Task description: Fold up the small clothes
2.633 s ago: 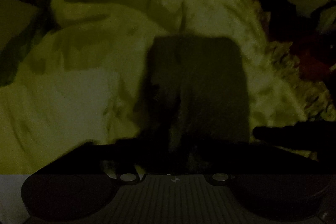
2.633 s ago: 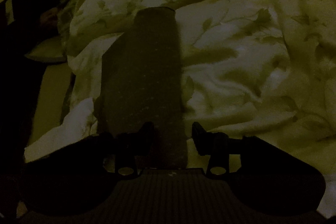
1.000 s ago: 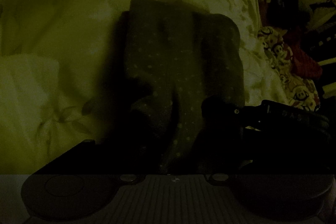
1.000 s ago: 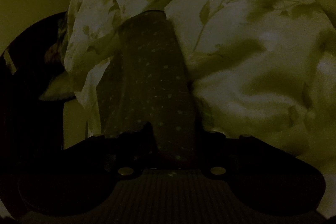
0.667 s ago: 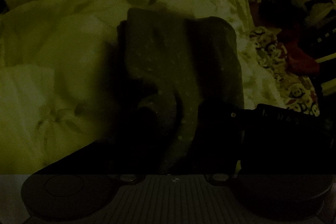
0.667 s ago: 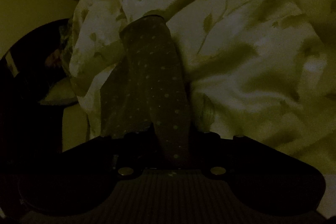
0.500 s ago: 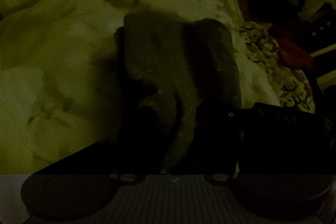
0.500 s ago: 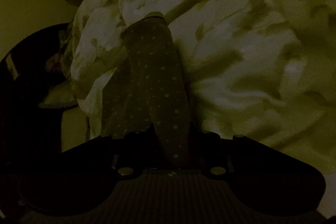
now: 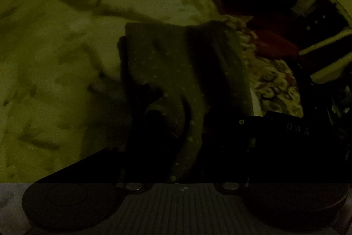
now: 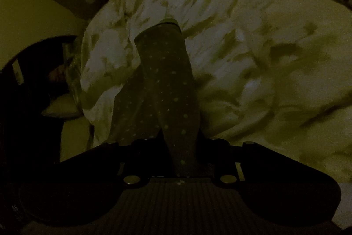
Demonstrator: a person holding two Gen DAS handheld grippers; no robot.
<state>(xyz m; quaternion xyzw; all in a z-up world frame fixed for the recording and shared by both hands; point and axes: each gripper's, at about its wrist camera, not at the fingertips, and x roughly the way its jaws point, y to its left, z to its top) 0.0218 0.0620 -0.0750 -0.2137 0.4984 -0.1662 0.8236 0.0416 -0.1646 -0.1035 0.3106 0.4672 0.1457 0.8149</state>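
With both hands lifting, the right gripper (image 10: 178,142) had just closed further, pinching the dotted garment (image 10: 162,85) above the leaf-print quilt (image 10: 253,54), while the left gripper (image 9: 182,136) stood spread around its near end, suggesting 1 fold underway.

A leaf-print duvet (image 10: 253,41) covers the bed, the dotted garment (image 10: 165,80) upon it.

Each gripper, left (image 9: 180,140) and right (image 10: 182,147), is black, with a ribbed grey plate, two round silver screws and rounded side lobes.
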